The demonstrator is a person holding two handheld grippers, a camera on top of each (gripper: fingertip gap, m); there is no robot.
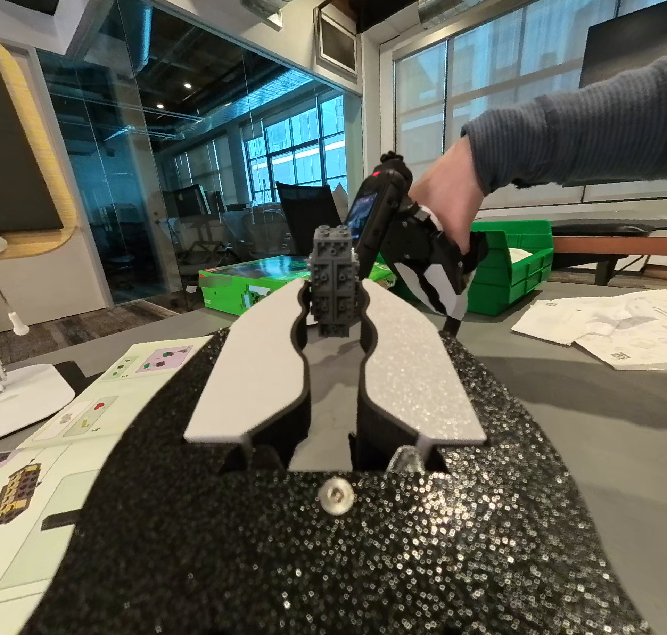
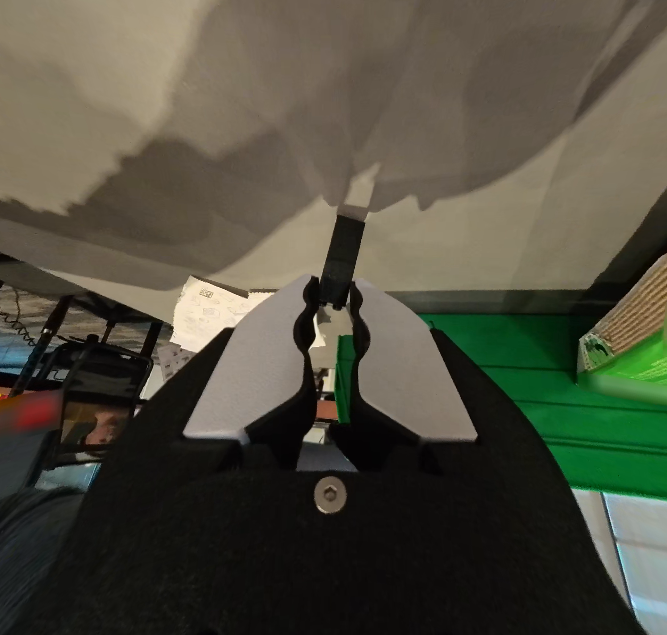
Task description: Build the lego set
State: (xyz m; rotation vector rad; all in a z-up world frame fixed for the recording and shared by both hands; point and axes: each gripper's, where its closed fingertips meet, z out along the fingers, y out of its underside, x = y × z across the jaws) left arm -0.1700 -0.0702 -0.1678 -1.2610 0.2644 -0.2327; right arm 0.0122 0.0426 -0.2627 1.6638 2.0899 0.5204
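Note:
My left gripper is shut on a dark grey lego block assembly. It holds the assembly upright above the grey table, studs on top. In the same view my right gripper is farther off to the right, held by a hand in a grey sleeve and tilted steeply down at the table. In the right wrist view my right gripper is shut on a long black lego piece. The piece sticks out past the fingertips toward the table surface. I cannot tell whether it touches.
An open instruction booklet lies at the left. A green lego box and a green bin stand behind the grippers. White paper bags lie at the right, a white lamp base at the far left. Left tips to right tips: about 25 cm.

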